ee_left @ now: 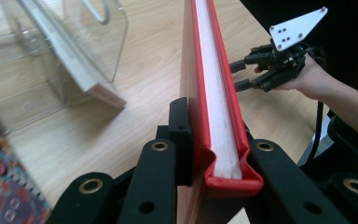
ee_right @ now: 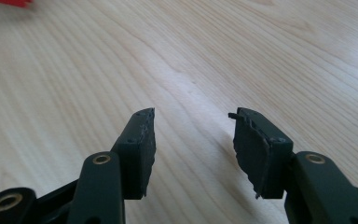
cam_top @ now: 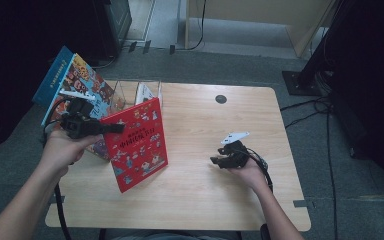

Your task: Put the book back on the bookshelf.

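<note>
The left gripper (cam_top: 114,128) is clamping the red book (cam_top: 137,145) by its spine edge, holding it upright over the table (cam_top: 205,200) at about nine o'clock, just in front of the clear rack (cam_top: 130,92). The right gripper (cam_top: 219,161) is resting empty at four o'clock, jaws spread with nothing between them. It looks like the carrying step, and the next move calls for tilting the book in line with a free rack slot near the white booklet (cam_top: 144,93).

My left gripper (cam_top: 111,128) is clamped tight, forearm angled inward; my right gripper (cam_top: 216,161) hovers low, jaws apart, pointing left, wrist level.
</note>
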{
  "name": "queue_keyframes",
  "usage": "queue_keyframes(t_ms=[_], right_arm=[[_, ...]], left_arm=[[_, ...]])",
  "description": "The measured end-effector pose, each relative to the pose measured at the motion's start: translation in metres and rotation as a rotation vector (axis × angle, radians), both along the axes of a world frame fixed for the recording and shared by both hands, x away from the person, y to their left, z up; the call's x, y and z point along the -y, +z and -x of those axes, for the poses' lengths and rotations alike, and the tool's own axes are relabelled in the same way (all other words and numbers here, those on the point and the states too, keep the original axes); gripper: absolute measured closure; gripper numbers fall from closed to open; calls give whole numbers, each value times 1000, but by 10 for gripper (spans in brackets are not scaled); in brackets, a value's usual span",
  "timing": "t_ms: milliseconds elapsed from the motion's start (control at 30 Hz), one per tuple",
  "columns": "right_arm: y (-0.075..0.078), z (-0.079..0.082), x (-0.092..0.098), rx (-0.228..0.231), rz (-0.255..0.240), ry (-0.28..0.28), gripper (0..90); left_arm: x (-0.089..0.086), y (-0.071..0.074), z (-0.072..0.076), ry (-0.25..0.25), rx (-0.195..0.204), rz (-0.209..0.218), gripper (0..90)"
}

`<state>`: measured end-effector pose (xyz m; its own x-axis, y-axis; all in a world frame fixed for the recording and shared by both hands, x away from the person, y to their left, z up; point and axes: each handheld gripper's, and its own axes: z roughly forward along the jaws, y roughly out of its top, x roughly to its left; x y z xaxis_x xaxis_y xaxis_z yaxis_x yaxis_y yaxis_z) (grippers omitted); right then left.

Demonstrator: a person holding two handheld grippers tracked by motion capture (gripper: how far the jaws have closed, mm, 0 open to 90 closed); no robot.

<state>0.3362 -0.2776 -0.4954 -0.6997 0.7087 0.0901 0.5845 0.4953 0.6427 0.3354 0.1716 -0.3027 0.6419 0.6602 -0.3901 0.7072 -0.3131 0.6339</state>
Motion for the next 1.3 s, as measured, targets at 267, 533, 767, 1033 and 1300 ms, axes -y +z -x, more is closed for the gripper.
queue_keyframes(t_ms=[267, 533, 767, 1033, 1300], right_arm=[[-9, -4, 1, 3, 11, -22, 488], [-14, -6, 2, 47, -13, -41, 471], [-18, -4, -1, 95, 3, -34, 428], [-20, -1, 0, 113, -12, -39, 425], [-21, 0, 1, 123, -21, -40, 424]], left_arm=[[-26, 3, 7, 60, -13, 1, 802], [-50, 5, 11, 134, -24, -5, 801], [-68, 5, 7, 202, -48, 4, 800], [-84, 12, -3, 292, -47, 2, 799], [-78, 13, -22, 349, -54, -25, 799]])
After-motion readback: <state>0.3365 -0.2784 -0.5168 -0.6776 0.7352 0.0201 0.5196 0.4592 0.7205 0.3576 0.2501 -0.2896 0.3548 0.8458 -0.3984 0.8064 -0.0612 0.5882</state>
